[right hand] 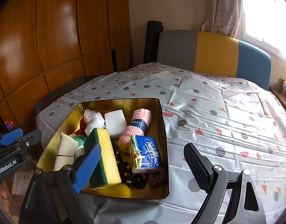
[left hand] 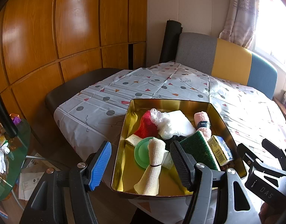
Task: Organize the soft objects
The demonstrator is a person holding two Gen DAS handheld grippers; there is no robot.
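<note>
Gold tin tray point(right hand: 162, 123), lower centre of the right wrist view, on the patterned tablecloth point(right hand: 217, 112) near its edge. Contents, all soft goods, piled loosely:
- yellow-and-green scouring sponge point(right hand: 105, 155), leaning at the tray's near left
- Tempo tissue pack point(right hand: 145, 154), standing at the near right wall
- pink rolled towel with a dark band point(right hand: 136, 128), behind the tissue pack
- white block point(right hand: 115, 123) (sponge or soap, cannot tell), beside the towel
- crumpled white plastic bag point(right hand: 93, 120) over a red cloth point(left hand: 147, 126), far left
- cream rolled cloth tied with a black band point(left hand: 154, 165), over a green disc point(left hand: 141, 150)
- dark hair ties point(right hand: 131, 175), scattered on the tray floor

Left gripper point(left hand: 141, 166): fingers spread wide, holding nothing, poised over the tray's near left corner. Right gripper point(right hand: 141, 169): likewise spread and empty, straddling the near right wall.

Stage: every soft item in view lies in the tray, none on the cloth. This fits items gathered in, or a jumble awaiting sorting out; the pictures do not settle which
</note>
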